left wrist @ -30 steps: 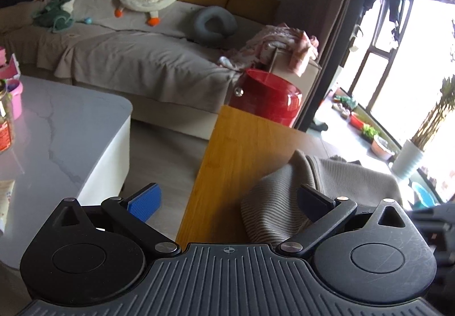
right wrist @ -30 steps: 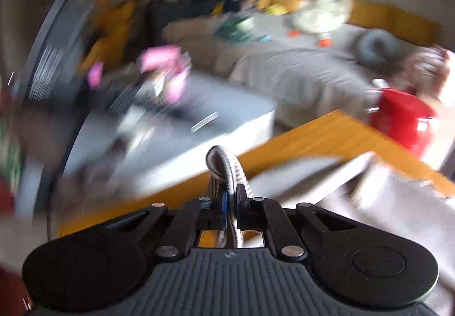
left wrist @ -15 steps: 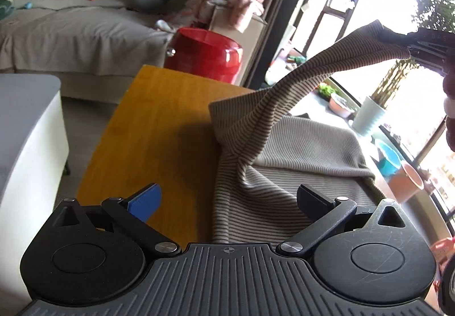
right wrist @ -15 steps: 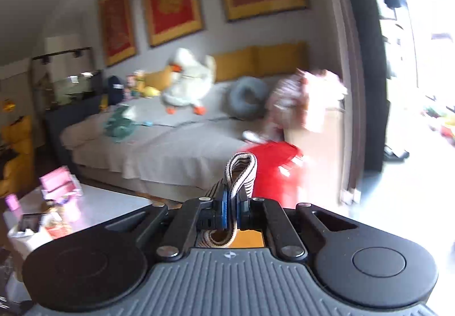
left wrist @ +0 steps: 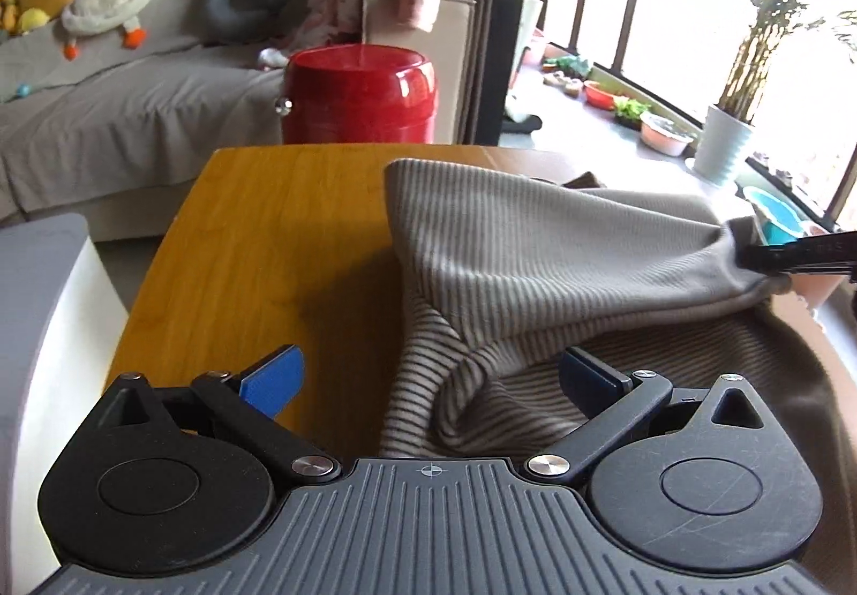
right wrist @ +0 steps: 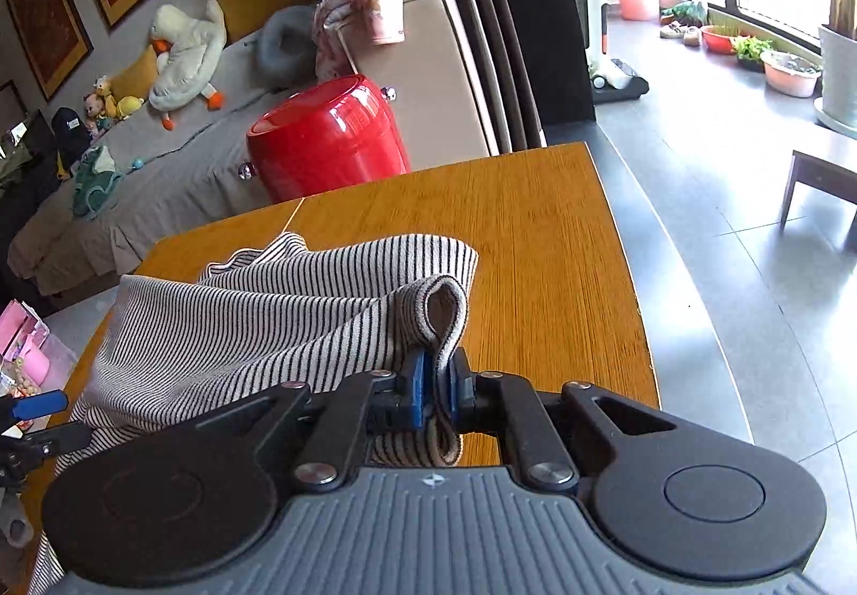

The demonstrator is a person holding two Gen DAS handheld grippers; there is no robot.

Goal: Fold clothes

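Observation:
A striped beige garment (left wrist: 541, 247) lies on the wooden table (left wrist: 268, 231). My left gripper (left wrist: 428, 381) is open and hovers just over the garment's near folds, its fingers on either side of a bunched fold. My right gripper (right wrist: 438, 386) is shut on a cuff-like edge of the garment (right wrist: 257, 327) and holds it stretched low over the table (right wrist: 541, 241). In the left wrist view the right gripper's fingertips (left wrist: 792, 255) show at the far right, pulling the cloth taut.
A red drum-shaped stool (left wrist: 359, 94) stands beyond the table's far edge, with a grey sofa (left wrist: 107, 113) behind it. A white marble table (left wrist: 32, 306) is to the left. Potted plants (left wrist: 723, 150) and basins stand by the window on the right.
My right gripper has swung the held edge from high in the air down to the right, low over the table. The garment now lies spread flatter. My left gripper stayed open.

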